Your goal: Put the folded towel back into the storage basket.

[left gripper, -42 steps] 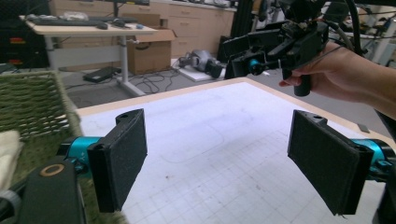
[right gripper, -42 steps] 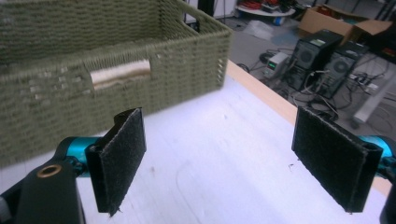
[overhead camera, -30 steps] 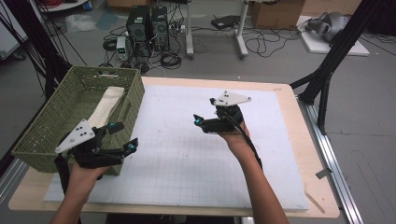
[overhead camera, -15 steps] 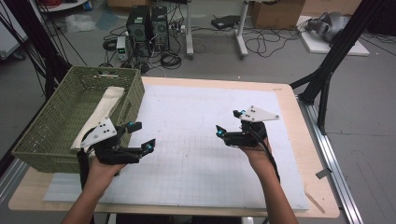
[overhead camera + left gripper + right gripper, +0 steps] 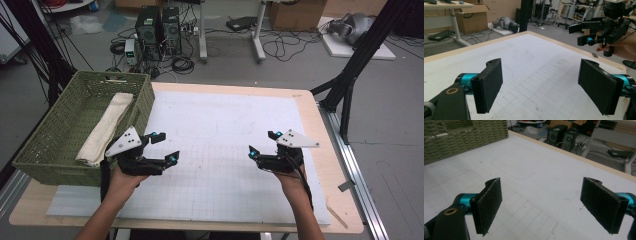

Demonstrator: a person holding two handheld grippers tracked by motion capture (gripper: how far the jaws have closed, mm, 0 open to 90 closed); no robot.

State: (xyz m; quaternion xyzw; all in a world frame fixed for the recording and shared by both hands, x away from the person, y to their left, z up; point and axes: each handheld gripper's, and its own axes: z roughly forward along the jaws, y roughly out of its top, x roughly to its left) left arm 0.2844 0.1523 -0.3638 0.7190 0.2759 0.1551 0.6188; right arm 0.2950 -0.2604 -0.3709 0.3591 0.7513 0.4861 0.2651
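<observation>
My left gripper [image 5: 166, 146] hovers over the white grid mat [image 5: 220, 120] just right of a green woven basket [image 5: 50, 125], open with nothing between its jaws. Inside the basket lies a folded cream cloth [image 5: 107, 127]. My right gripper [image 5: 262, 143] hovers open and empty over the mat's right part. In the left gripper view the open left gripper [image 5: 541, 82] frames bare mat, and the right gripper [image 5: 599, 30] shows farther off at the upper right. The right gripper view has the right gripper [image 5: 544, 205] open over the mat, with the basket [image 5: 461, 135] at the top left.
The wooden table [image 5: 320, 125] ends close to my right hand. On the floor beyond the far edge are computer towers [image 5: 157, 25], cables and black stand legs [image 5: 350, 75]. A faint rounded outline [image 5: 514, 168] is drawn on the mat.
My left gripper has moved right, away from the basket's front corner and out over the mat. My right gripper has moved right and back toward the near edge. Both stayed open.
</observation>
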